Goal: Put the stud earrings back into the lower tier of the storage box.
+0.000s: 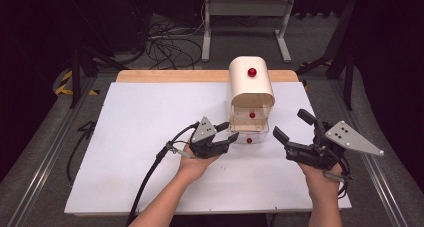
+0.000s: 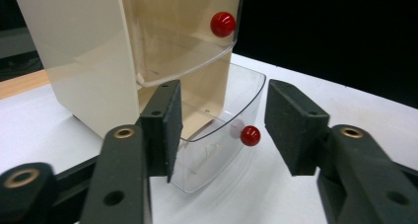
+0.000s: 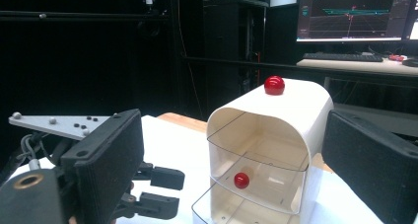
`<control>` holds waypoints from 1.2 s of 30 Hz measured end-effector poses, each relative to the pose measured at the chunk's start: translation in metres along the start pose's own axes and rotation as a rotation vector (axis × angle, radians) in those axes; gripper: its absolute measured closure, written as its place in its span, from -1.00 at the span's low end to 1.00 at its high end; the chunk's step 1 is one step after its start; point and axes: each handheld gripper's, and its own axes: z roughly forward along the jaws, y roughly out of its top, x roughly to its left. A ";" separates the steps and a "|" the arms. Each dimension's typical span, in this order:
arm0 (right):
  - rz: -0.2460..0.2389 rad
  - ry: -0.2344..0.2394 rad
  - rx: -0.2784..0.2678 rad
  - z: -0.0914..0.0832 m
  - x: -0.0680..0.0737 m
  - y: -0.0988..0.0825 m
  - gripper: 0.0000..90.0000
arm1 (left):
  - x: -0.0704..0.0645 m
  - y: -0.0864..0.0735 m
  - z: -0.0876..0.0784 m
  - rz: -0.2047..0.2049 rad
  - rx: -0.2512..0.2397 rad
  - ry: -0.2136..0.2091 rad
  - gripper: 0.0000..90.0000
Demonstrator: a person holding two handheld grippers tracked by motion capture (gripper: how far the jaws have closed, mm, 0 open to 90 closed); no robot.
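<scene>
Jaws on my left gripper (image 1: 226, 137) stand partly apart, empty, straddling the red knob (image 2: 250, 135) of the bottom drawer (image 2: 217, 150) without pressing it. That clear drawer is pulled partway out of the cream cabinet (image 1: 251, 87), which stands toward the far edge of the bench (image 1: 150, 117), right of its middle, its open front facing me. One pad (image 2: 170, 128) sits just beside the drawer's clear wall, close enough that I cannot tell whether it touches; the other is well off to the knob's far side.

Right gripper (image 1: 295, 132) hovers near the bench's right edge, jaws wide and holding nothing, pointed at the cabinet's front with bare white surface between.

Above the open drawer, a second clear drawer (image 3: 256, 167) with its own red knob (image 3: 241, 180) is pushed in, and a third red knob (image 1: 252, 72) sits on the cabinet's curved top. A black cable (image 1: 150, 177) trails from my left gripper toward the near edge.
</scene>
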 end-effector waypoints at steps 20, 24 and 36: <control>-0.006 0.008 0.005 0.002 0.001 0.000 -0.79 | -0.014 0.005 -0.020 0.085 0.079 -0.033 -0.48; -0.008 0.012 0.001 0.002 0.001 0.000 -0.79 | -0.015 0.003 -0.020 0.082 0.106 -0.052 -0.56; -0.011 0.011 0.011 0.003 0.002 -0.001 -0.79 | -0.018 -0.001 -0.021 0.124 0.180 -0.058 -0.61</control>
